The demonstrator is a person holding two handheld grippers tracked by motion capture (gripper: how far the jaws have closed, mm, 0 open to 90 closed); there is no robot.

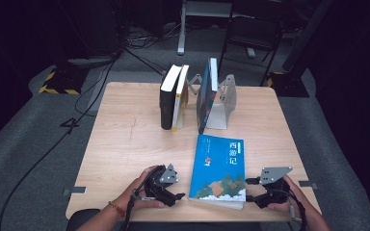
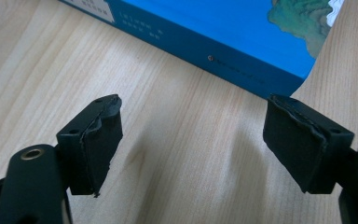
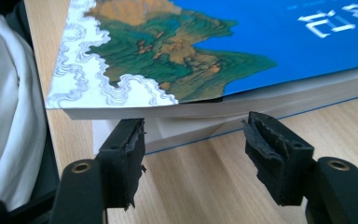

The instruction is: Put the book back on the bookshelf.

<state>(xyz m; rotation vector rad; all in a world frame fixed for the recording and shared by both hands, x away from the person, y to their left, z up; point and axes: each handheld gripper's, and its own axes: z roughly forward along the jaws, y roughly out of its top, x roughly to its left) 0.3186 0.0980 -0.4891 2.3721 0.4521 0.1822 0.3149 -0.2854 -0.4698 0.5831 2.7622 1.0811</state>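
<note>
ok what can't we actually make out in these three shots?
- Small print on the blue book's spine: blurred in the left gripper view.
- Spines of the standing books: high view, too small to read.
- Far end of the book stand: high view, hidden behind a standing blue book.
- Blue book's far half: cut off by the right gripper view's top edge.

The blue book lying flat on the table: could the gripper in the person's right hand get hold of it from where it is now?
Probably yes. The right gripper sits open right beside the blue book, its jaws facing the page edge near the front corner, with bare table between and nothing in the way.
</note>
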